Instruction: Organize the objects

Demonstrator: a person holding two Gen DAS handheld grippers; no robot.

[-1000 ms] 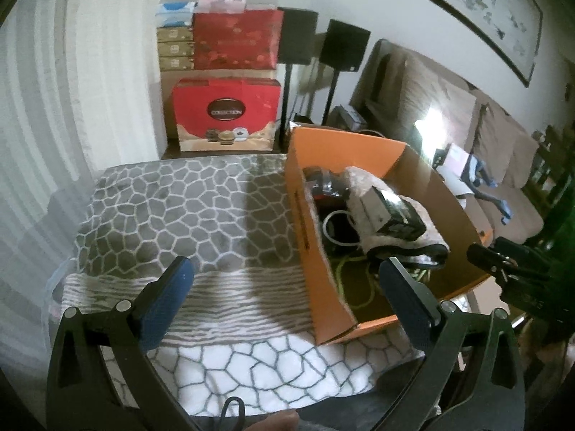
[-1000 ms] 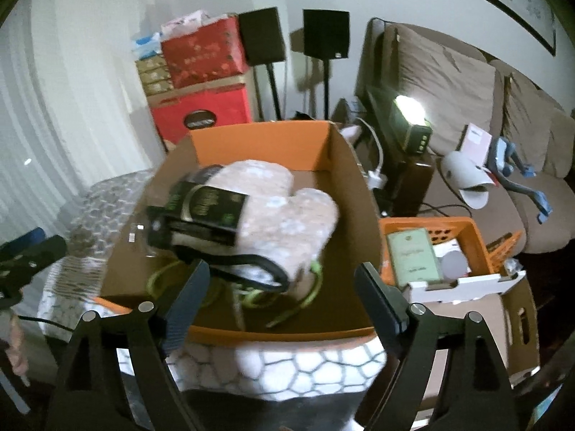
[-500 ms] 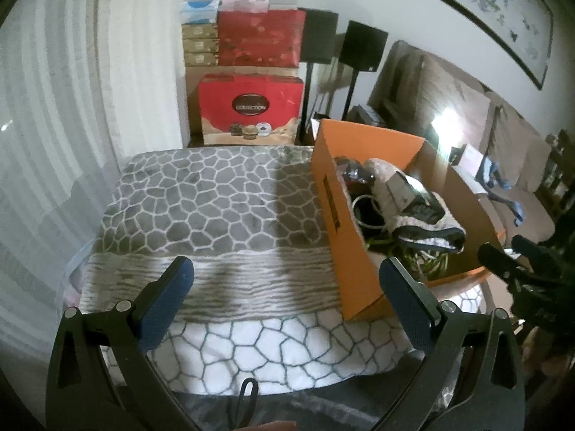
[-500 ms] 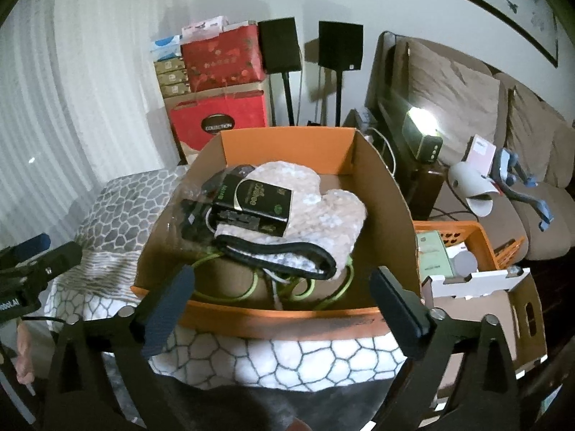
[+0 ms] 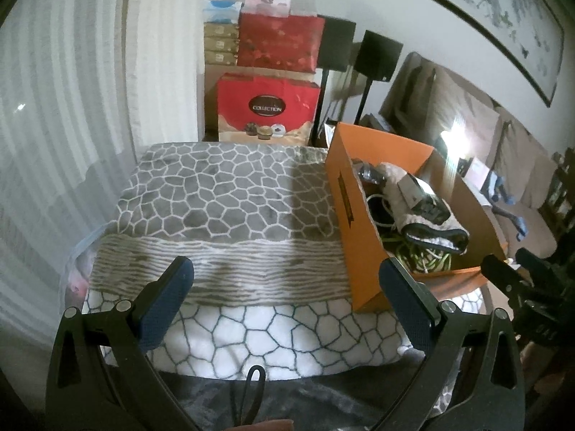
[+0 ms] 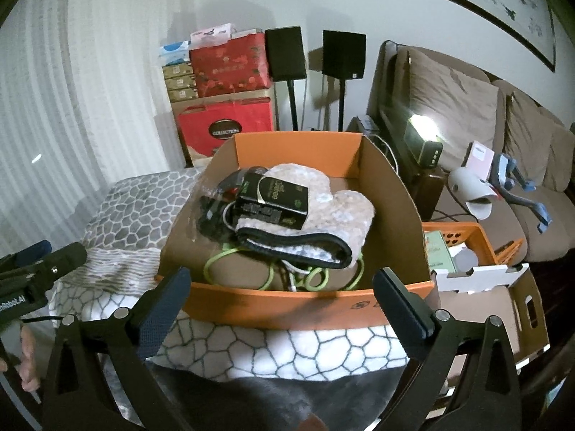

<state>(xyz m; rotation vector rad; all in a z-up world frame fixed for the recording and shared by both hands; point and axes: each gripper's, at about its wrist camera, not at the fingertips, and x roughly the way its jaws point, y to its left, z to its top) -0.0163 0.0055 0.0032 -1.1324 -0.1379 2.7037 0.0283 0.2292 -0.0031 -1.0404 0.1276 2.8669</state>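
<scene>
1. An orange cardboard box (image 6: 287, 305) is set on a bed covered by a grey and white blanket (image 5: 222, 194) with a pebble pattern; the box lies on the right side of the bed, near its front edge.
2. Inside the box, a pale padded mitt (image 6: 323, 197) with a dark cuff is laid across the middle.
3. A small black packet (image 6: 276, 197) with gold print is rested on top of the mitt, towards the left.
4. A green cable (image 6: 316, 276) is coiled on the floor of the box, under the mitt at the near side.
5. The left gripper (image 5: 287, 294) is held over the near part of the blanket, left of the box; its jaws are spread wide and nothing is held between them.
6. The right gripper (image 6: 284, 298) is held just in front of the near wall of the box; its jaws have just been opening and are now spread wide, with nothing gripped between the blue pads.
7. To the right of the bed, an orange plastic basket (image 6: 478, 240) is seen beside a brown carton, with a small pale green box inside it.
8. Against the far wall, red gift boxes (image 5: 267, 107) are stacked, with two black speakers (image 6: 343, 55) on stands to their right.
9. A brown sofa (image 6: 467, 107) is placed along the right wall.
</scene>
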